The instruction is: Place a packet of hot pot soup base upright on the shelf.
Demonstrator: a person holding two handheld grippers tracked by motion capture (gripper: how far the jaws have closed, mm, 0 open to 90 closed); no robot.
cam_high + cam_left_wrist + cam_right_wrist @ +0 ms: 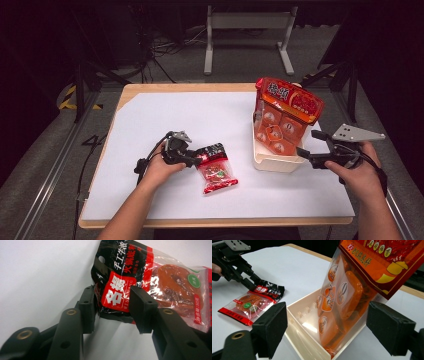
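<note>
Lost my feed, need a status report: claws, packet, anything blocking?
Left claw pinching black end of hotpot-base packet on table. Right claw open beside white box. Nothing between packet and box.

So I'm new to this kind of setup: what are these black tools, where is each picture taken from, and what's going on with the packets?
There is no robot here: a person holds a hand-operated two-jaw gripper in each hand. The high view looks down from above the person's side of the table. The other two views come from small cameras riding on each gripper, looking along its black jaws.

The left gripper has its jaws on either side of the dark top edge of a small red sauce packet lying flat on the white surface; whether the pads already press on it I cannot tell. The right gripper is open, holding nothing, beside a white box. A large orange snack bag stands in that box.
</note>
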